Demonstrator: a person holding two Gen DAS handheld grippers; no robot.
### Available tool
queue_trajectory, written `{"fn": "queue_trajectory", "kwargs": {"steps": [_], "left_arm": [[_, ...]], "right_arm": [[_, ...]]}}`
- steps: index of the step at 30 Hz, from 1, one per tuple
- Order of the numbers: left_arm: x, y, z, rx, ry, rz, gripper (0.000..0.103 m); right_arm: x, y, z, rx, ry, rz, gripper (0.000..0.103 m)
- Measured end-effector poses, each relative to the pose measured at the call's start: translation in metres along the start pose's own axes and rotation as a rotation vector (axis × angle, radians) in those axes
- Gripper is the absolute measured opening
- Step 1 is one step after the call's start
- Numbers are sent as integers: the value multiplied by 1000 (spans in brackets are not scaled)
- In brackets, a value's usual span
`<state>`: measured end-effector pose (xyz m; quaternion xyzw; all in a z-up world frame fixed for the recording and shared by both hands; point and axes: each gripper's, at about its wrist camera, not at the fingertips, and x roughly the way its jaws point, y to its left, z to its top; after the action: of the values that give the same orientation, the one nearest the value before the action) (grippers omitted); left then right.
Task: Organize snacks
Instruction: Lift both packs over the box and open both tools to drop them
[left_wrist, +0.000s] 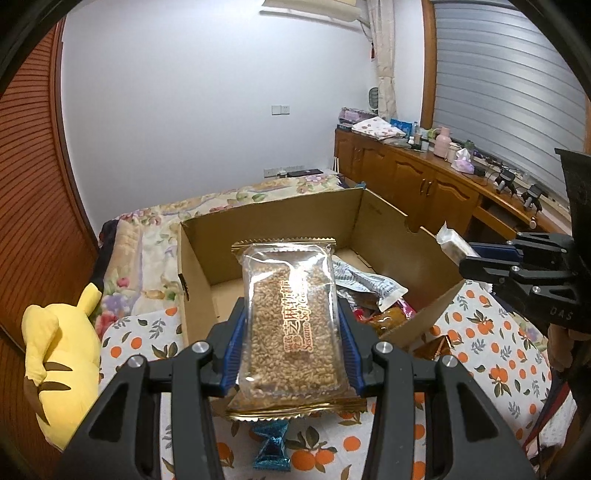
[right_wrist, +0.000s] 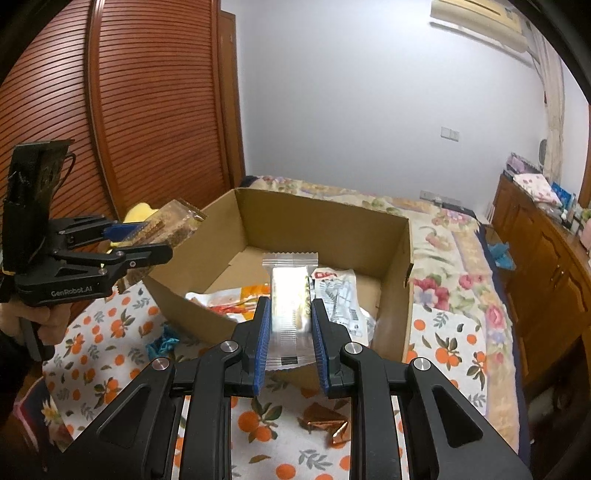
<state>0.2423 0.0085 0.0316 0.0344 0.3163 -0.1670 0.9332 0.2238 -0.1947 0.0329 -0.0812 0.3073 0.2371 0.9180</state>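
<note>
Claws (left_wrist: 291, 321) (right_wrist: 288, 314) gripping snacks above box rim (right_wrist: 408, 254)

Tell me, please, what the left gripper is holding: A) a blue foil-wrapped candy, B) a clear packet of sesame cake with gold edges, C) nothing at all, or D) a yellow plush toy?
B: the left gripper has its jaws closed on the clear, gold-edged packet of sesame cake, held above the brown cardboard box.
</note>
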Motion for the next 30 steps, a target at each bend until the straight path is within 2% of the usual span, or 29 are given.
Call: {"fn": "queue_trajectory", "kwargs": {"steps": [17,22,27,30], "left_arm": [[51,20,13,-37,79,53,46],[59,26,11,-56,95,52,49],[53,28,13,-64,62,45,52],[48,29,15,-67,45,38,57]], "right_arm": [[55,-13,17,50,74,-39,20],[70,-10,22,62,92,-38,20],[87,-3,22,60,113,-34,20],[95,2,22,60,123,-28,20]]}}
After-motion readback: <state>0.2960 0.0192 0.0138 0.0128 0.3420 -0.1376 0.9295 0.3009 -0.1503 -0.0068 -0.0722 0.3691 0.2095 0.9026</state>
